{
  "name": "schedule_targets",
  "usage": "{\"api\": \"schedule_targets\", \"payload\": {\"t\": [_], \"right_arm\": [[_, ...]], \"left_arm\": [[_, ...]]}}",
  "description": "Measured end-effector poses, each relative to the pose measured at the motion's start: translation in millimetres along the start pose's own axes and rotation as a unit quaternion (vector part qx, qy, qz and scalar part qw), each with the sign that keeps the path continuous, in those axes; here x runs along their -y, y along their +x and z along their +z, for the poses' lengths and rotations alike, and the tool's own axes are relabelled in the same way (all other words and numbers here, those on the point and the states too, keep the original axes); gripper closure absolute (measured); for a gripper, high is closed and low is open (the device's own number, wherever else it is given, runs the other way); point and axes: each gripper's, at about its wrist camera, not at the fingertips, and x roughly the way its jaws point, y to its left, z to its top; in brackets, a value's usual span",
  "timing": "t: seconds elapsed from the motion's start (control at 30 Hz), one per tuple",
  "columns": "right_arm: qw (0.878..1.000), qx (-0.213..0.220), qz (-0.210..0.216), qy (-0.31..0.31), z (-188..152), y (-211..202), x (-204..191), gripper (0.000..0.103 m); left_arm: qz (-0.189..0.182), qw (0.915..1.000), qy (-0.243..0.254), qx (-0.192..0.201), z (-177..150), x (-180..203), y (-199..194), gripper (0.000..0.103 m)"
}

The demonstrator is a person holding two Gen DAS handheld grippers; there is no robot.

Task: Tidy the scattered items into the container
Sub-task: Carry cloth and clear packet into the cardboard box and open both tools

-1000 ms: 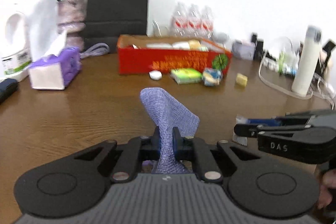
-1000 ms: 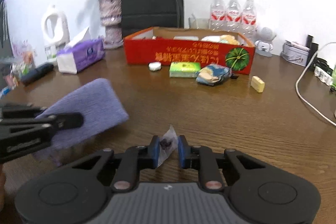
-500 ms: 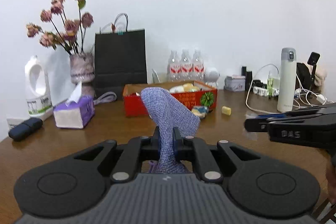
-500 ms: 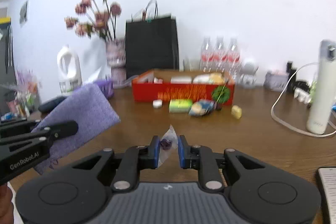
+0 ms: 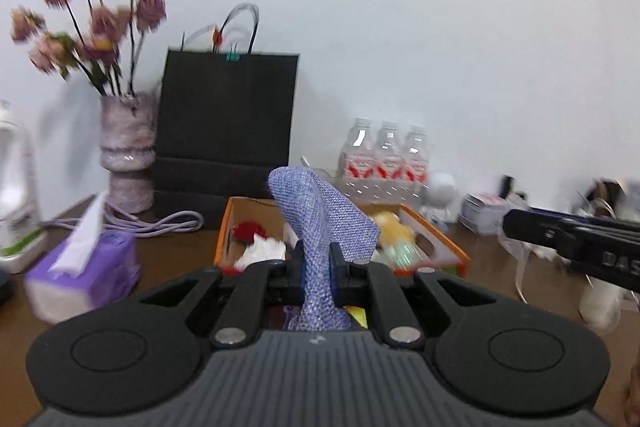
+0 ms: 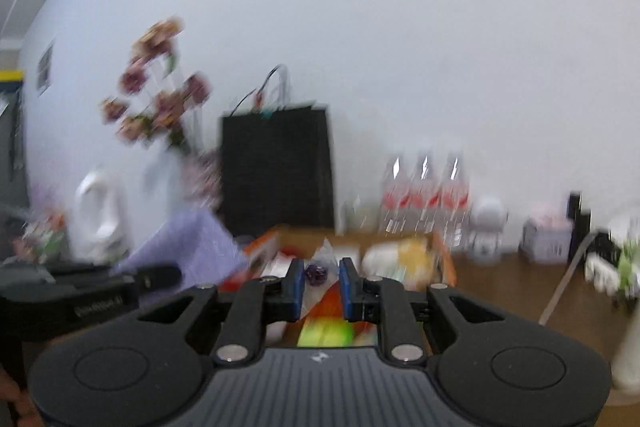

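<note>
My left gripper [image 5: 316,263] is shut on a purple woven cloth [image 5: 320,219] that stands up between its fingers, held in the air just in front of the red-orange cardboard box [image 5: 436,239]. The box holds several items, among them something red, white and yellow. My right gripper [image 6: 319,279] is shut on a small clear wrapper with a dark purple piece [image 6: 316,271] inside, also held over the near edge of the box [image 6: 444,259]. The cloth [image 6: 188,247] and left gripper show at the left of the right wrist view.
A black paper bag [image 5: 228,131], a vase of dried flowers [image 5: 126,151] and water bottles [image 5: 386,157] stand behind the box. A purple tissue box [image 5: 84,271] is left, a cable [image 5: 160,223] near it. Small gadgets and white cables [image 6: 560,291] lie right.
Both grippers have moved forward and up toward the box, which is now close below them and seen from above its rim. Each still holds its item. The views are motion-blurred.
</note>
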Motion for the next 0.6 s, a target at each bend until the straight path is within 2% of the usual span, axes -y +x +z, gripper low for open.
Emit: {"api": "schedule_targets", "payload": {"t": [0.1, 0.17, 0.2, 0.3, 0.33, 0.4, 0.43, 0.47, 0.5, 0.57, 0.6], "right_arm": [[1.000, 0.000, 0.004, 0.020, 29.4, 57.8, 21.1, 0.086], [1.000, -0.017, -0.005, 0.004, 44.1, 100.6, 30.7, 0.086], [0.999, -0.042, -0.001, -0.004, 49.8, 124.3, 35.2, 0.086], [0.993, -0.115, 0.019, -0.002, 57.7, 196.5, 53.2, 0.086], [0.988, -0.150, 0.021, -0.001, 55.5, 223.3, 60.0, 0.086], [0.974, -0.225, 0.026, 0.002, 44.1, 270.0, 70.5, 0.086], [0.969, -0.245, 0.028, 0.007, 39.0, 284.4, 74.9, 0.086], [0.963, -0.268, 0.031, 0.007, 33.2, 298.6, 79.0, 0.086], [0.956, -0.292, 0.032, 0.007, 28.6, 313.4, 81.5, 0.086], [0.942, -0.333, 0.040, 0.003, 15.9, 335.7, 81.5, 0.085], [0.935, -0.352, 0.041, -0.001, 10.8, 343.7, 80.1, 0.085]], "left_arm": [[-0.006, 0.9991, -0.029, -0.029, 25.7, -6.0, 67.8, 0.092], [-0.025, 0.9961, -0.053, -0.066, 33.0, -8.8, 109.3, 0.092], [-0.025, 0.9941, -0.065, -0.083, 34.9, -9.8, 129.3, 0.092], [-0.020, 0.9870, -0.059, -0.148, 30.2, -9.0, 191.3, 0.092], [-0.015, 0.9846, -0.055, -0.165, 26.5, -9.4, 205.3, 0.092], [-0.029, 0.9783, -0.042, -0.201, 17.1, -11.3, 229.1, 0.090], [-0.032, 0.9756, -0.033, -0.215, 12.5, -11.1, 237.7, 0.088], [-0.029, 0.9738, -0.022, -0.224, 9.0, -10.2, 244.2, 0.082], [-0.027, 0.9714, -0.005, -0.236, 3.9, -8.2, 250.2, 0.066], [-0.019, 0.9663, 0.016, -0.256, -3.2, -5.4, 257.7, 0.041], [-0.013, 0.9647, 0.023, -0.262, -5.5, -6.3, 259.2, 0.035]]}}
